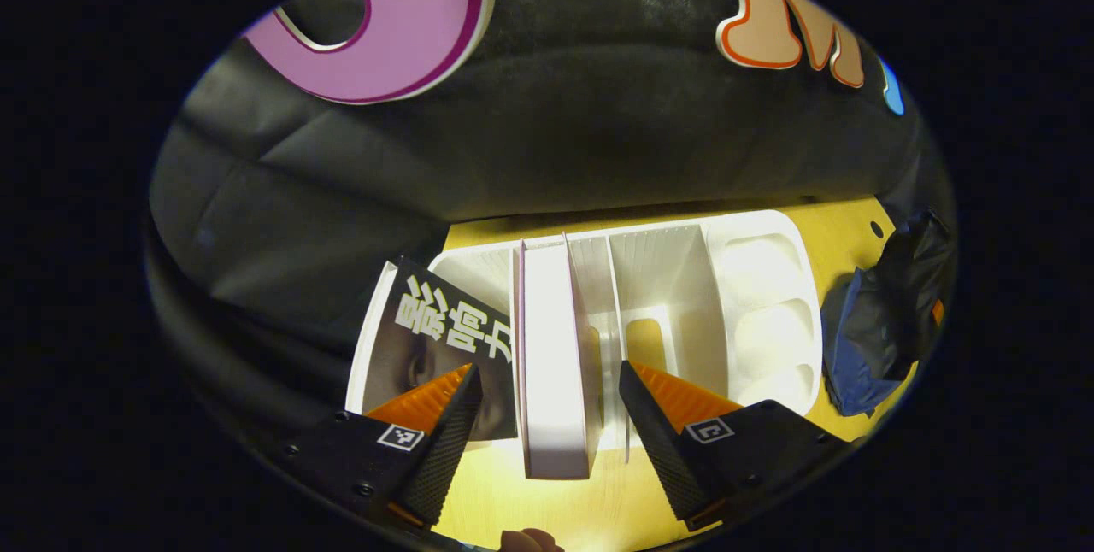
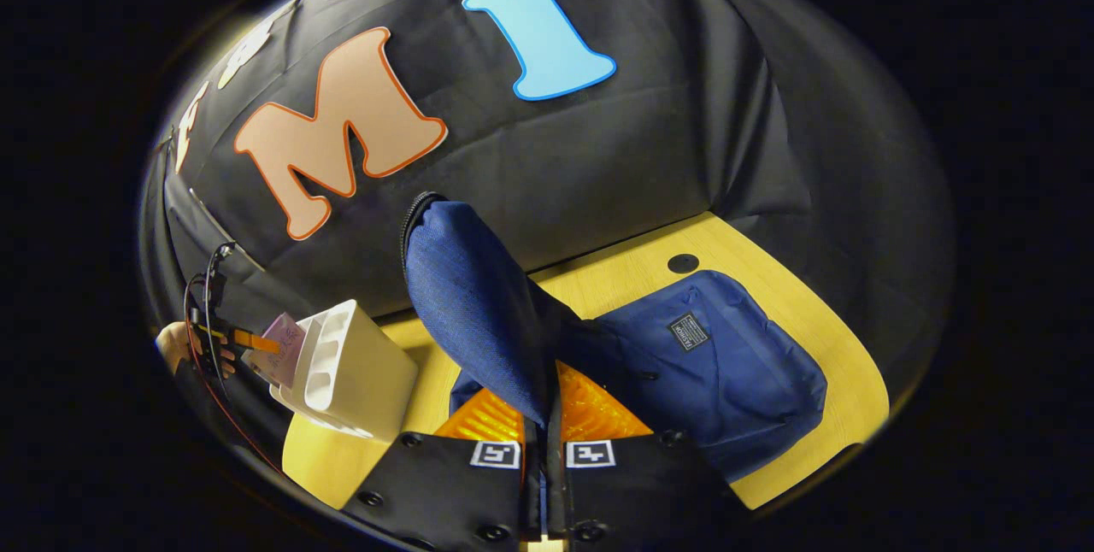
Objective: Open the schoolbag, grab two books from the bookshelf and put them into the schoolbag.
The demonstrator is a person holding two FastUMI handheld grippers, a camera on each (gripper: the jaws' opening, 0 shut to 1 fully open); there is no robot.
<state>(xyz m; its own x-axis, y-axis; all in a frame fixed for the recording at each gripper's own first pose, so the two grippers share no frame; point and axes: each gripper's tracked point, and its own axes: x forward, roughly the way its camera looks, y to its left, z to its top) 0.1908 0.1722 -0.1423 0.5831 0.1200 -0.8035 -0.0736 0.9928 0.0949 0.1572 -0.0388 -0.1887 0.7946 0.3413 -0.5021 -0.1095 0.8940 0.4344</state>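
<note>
A: Why is the right gripper (image 2: 540, 441) clamped like that?

B: Its fingers are pressed together on a fold of the blue schoolbag (image 2: 709, 364), the flap (image 2: 474, 296) that rises straight up from between them. My guess is that it holds the flap lifted so the bag's mouth is open for a book. The rest of the bag lies flat on the yellow counter (image 2: 820, 321), beyond the fingers and off to their right.

A: And the left gripper (image 1: 547, 415)?

B: Its fingers stand wide apart, gripping nothing. The pale book (image 1: 554, 364) with the pinkish cover stands upright directly between them, in a slot of the white bookshelf (image 1: 752, 278). The wide gap fits a straddle of the book's thickness before closing, so I judge the step in hand to be grabbing a book.

A: What about the dark book?

B: The black-covered book (image 1: 436, 338) leans outward at the shelf's end, just behind the left-hand finger, partly hidden by it. It is tilted, not upright, so it looks the harder one to pinch squarely.

A: Where do shelf and bag sit relative to each other?

B: In the right gripper view the shelf is on the counter to the left of the fingers, with the left gripper at its far side. In the left gripper view the bag shows at the far right, beyond the shelf's empty compartments. I cannot tell whether any book is in the bag.
</note>
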